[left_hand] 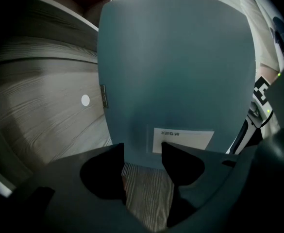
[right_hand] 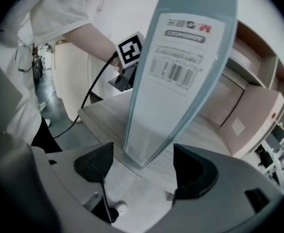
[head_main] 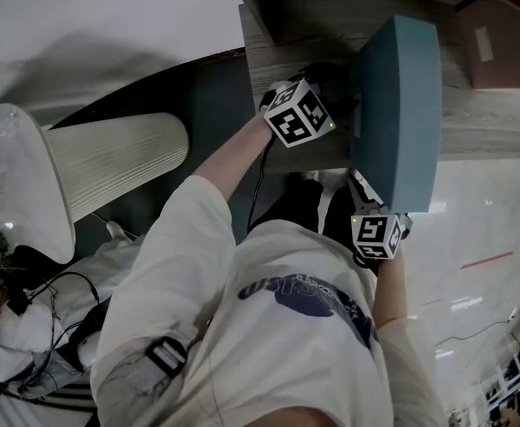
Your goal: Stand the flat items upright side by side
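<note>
Blue-grey file box (head_main: 400, 105) upright on wooden worktop (head_main: 282, 69) | left gripper (left_hand: 142, 152) jaws spread, facing its broad side | right gripper (right_hand: 142, 160) jaws spread either side of its labelled spine, clear of it

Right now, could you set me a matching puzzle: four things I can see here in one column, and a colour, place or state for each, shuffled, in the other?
Things:
1. file box
2. left hand-held gripper
3. right hand-held gripper
4. cardboard box

Descriptions:
A. open, facing the narrow labelled spine
B. pale brown, beyond the file box
C. open, facing a broad blue-grey face
D. blue-grey, standing upright

Pairs: 1-D, 2-C, 3-A, 4-B
</note>
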`<state>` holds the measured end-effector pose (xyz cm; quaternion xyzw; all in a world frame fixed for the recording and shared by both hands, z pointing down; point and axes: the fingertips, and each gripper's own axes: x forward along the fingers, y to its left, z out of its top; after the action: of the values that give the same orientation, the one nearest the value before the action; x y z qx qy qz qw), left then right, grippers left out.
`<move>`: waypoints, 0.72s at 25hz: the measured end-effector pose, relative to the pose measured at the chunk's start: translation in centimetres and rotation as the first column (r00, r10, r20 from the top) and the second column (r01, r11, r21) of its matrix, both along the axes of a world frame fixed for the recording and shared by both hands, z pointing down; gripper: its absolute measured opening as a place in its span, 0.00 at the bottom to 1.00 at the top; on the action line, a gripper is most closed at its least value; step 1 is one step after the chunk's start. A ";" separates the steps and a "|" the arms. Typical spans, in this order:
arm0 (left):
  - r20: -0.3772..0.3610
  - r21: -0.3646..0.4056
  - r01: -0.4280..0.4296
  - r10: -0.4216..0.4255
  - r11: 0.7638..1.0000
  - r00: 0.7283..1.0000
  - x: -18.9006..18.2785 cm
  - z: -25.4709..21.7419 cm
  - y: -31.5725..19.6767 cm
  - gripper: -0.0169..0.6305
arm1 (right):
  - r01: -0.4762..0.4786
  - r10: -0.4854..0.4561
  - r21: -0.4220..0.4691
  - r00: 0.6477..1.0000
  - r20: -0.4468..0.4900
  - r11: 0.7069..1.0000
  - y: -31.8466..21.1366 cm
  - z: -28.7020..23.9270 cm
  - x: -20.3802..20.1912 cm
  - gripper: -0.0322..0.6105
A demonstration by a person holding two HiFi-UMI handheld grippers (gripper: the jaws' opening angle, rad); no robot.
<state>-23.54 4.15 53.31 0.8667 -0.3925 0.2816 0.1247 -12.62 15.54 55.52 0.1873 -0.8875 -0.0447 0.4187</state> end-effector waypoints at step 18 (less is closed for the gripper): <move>-0.019 -0.013 -0.003 0.003 1.000 1.000 4.3 -0.7 5.0 0.39 | -0.346 0.393 -0.193 0.859 0.327 0.918 -2.8 -7.5 -0.4 0.63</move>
<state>-19.23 9.14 52.63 0.8690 -0.3882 0.2761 0.1335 -13.02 12.79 47.99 0.3319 -0.8973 0.1283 0.2610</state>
